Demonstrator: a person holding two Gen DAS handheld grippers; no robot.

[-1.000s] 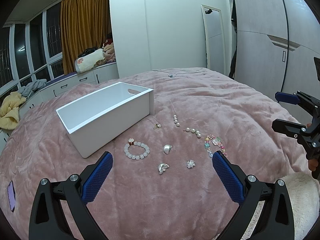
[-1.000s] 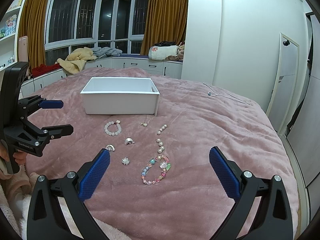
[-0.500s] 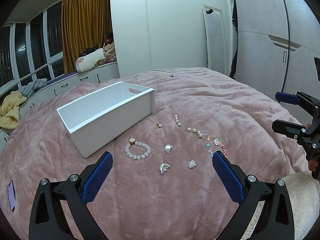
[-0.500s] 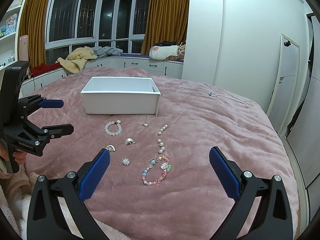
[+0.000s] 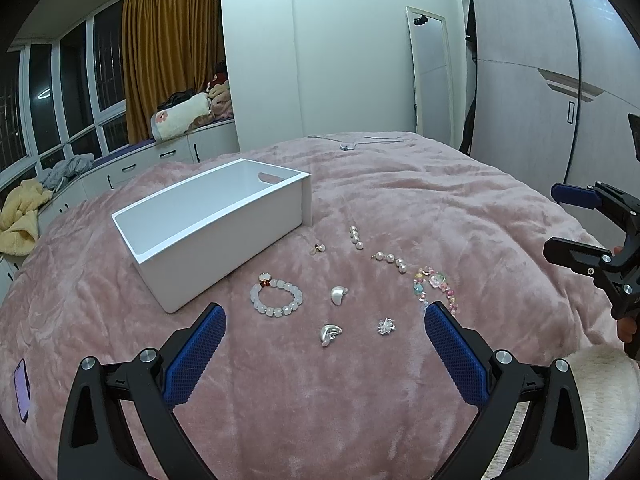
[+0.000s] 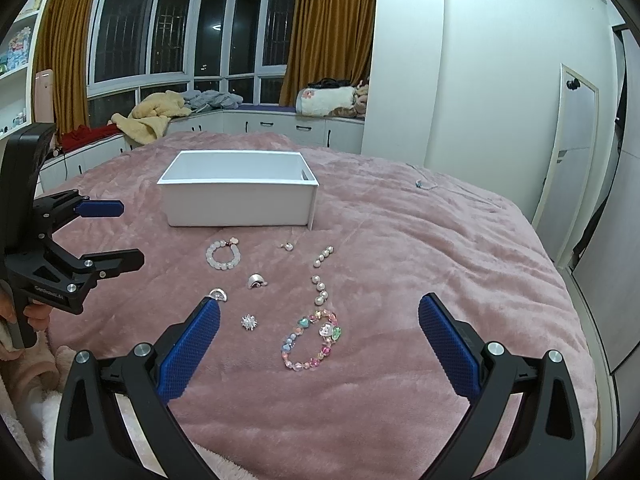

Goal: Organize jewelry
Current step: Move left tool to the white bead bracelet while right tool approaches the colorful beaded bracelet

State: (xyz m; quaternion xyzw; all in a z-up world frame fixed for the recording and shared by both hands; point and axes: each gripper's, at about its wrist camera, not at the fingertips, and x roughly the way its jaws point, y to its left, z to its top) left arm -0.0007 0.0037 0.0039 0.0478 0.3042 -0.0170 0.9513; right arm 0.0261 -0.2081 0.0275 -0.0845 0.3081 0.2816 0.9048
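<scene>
While both hover level over blanket (image 5: 360, 392) | left gripper (image 5: 322, 320) wide | right gripper (image 6: 319, 310) wide

A white box (image 6: 240, 200) sits open and upright on the pink bed (image 6: 440, 248). In front of it lie a pale bead bracelet (image 6: 224, 255), two silver shell pieces (image 6: 256, 281), a spiky silver piece (image 6: 249, 322), a small earring (image 6: 287, 245), two short pearl strands (image 6: 323, 257) and a multicoloured bead bracelet (image 6: 311, 340), all apart from one another.
</scene>
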